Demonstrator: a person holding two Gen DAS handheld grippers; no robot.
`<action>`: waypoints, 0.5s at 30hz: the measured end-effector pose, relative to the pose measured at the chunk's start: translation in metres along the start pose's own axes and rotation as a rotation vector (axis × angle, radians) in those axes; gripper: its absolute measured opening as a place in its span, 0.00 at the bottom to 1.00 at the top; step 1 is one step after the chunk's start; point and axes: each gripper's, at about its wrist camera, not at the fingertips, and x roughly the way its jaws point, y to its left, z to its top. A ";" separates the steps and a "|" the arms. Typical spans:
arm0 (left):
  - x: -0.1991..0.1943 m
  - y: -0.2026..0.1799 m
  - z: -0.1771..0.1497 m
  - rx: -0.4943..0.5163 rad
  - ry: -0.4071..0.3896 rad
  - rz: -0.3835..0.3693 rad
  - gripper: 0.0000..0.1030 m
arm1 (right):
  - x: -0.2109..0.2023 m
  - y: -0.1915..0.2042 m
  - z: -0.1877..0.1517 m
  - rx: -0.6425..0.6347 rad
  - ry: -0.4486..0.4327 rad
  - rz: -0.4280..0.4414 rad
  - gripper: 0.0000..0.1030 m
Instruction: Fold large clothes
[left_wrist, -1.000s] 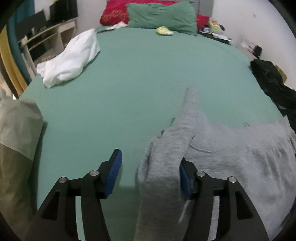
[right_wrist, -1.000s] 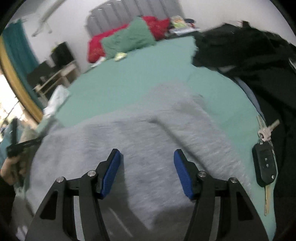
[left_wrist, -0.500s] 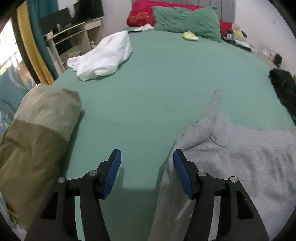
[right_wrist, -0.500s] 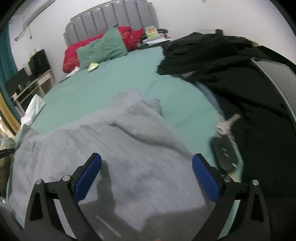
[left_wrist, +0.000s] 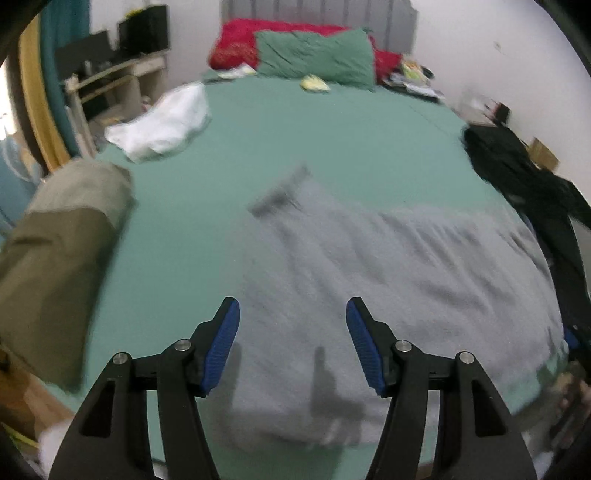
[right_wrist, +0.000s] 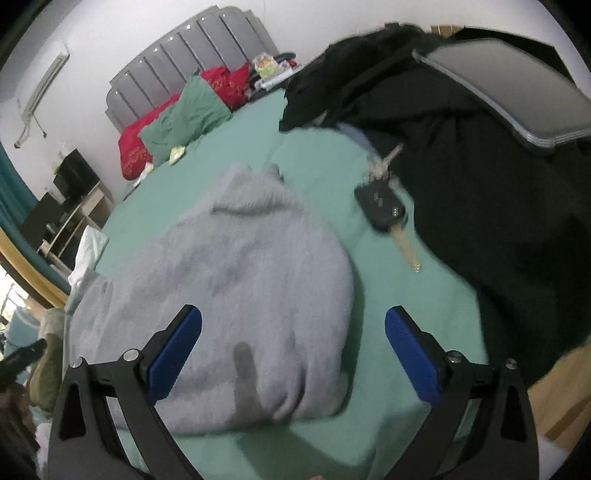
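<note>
A grey sweatshirt (left_wrist: 388, 280) lies folded on the green bed sheet (left_wrist: 314, 140), near the bed's front edge. My left gripper (left_wrist: 293, 325) hovers above its left part, open, nothing between the blue pads. In the right wrist view the same grey sweatshirt (right_wrist: 240, 266) lies below and left of my right gripper (right_wrist: 293, 332), whose jaws stand wide open and hold nothing. The picture is blurred by motion in both views.
A black garment (right_wrist: 480, 177) is heaped on the right side of the bed, with a car key (right_wrist: 384, 206) beside it. A white garment (left_wrist: 166, 122) and an olive bundle (left_wrist: 62, 236) lie at the left. Pillows (left_wrist: 314, 51) sit at the headboard.
My left gripper has let go of the grey sleeve and swung right over the sweatshirt. My right gripper opened wide and slid toward the garment's right edge.
</note>
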 end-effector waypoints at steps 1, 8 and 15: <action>0.004 -0.010 -0.008 0.010 0.022 -0.020 0.62 | 0.002 0.000 -0.003 0.004 0.015 0.000 0.96; 0.018 -0.066 -0.034 0.065 0.069 -0.126 0.62 | 0.030 0.012 -0.007 0.008 0.104 0.072 0.98; 0.033 -0.093 -0.026 0.055 0.064 -0.213 0.62 | 0.054 0.044 -0.010 -0.061 0.130 0.156 1.00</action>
